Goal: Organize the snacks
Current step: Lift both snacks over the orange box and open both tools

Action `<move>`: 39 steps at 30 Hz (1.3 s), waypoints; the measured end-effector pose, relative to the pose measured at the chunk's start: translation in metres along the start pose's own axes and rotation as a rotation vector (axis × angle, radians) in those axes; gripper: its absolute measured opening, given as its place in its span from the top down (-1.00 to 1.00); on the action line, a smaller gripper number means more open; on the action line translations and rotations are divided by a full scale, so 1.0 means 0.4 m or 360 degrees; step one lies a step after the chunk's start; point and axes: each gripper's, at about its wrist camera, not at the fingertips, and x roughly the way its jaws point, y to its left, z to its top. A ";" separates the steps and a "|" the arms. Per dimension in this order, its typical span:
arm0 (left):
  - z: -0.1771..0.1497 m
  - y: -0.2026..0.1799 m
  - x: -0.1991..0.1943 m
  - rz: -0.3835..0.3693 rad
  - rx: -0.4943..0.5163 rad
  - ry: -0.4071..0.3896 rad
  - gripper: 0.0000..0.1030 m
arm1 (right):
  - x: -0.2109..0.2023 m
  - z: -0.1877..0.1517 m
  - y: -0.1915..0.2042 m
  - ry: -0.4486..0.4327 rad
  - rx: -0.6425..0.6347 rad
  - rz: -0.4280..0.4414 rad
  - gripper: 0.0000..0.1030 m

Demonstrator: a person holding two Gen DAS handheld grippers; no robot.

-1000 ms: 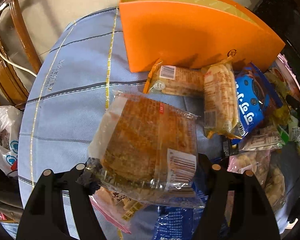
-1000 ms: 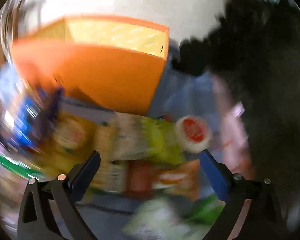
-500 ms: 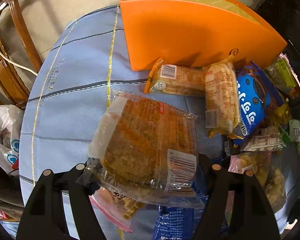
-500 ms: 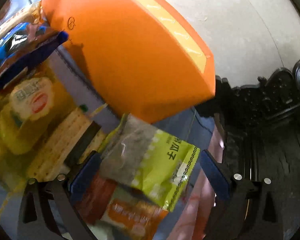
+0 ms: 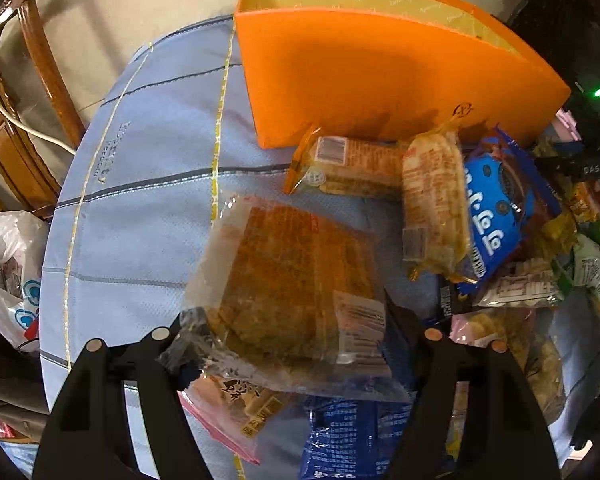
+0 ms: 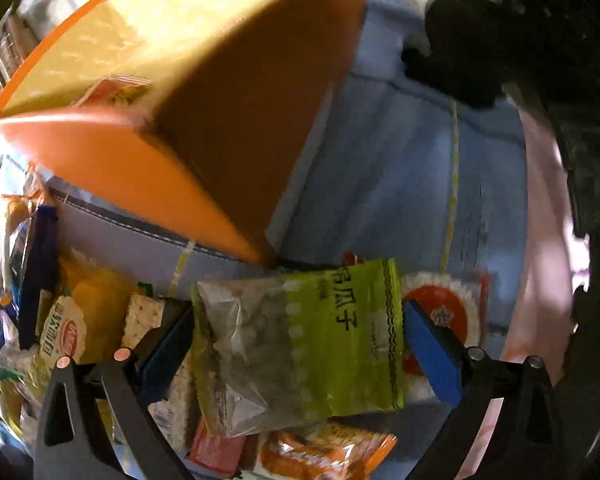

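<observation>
My left gripper (image 5: 286, 314) is shut on a clear pack of brown square snack (image 5: 292, 276), held tilted above the blue tablecloth (image 5: 140, 200). Beyond it stands the open orange box (image 5: 380, 72). Between the blue pads of my right gripper (image 6: 298, 308), a green seed packet (image 6: 332, 332) is held; the gripper is shut on it, just in front of the orange box (image 6: 112, 160) corner. One red-and-yellow packet (image 6: 116, 88) lies inside the box. Loose snacks lie piled under and beside both grippers.
A blue cookie pack (image 5: 496, 216) and two orange-wrapped packs (image 5: 356, 168) lie against the box front. A wooden chair (image 5: 40, 60) and a white plastic bag (image 5: 8, 272) sit off the table's left edge. A round red-labelled cracker pack (image 6: 448, 312) lies by pink cloth (image 6: 540, 240).
The left gripper and its brown pack have not moved. The right gripper closed on the green packet and swung with it; the box's inside now shows in its view.
</observation>
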 end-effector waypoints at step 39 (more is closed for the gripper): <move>0.014 -0.004 0.033 0.0005 0.0005 0.0000 -0.30 | -0.304 -0.135 0.009 -0.0316 0.0549 0.0245 -0.42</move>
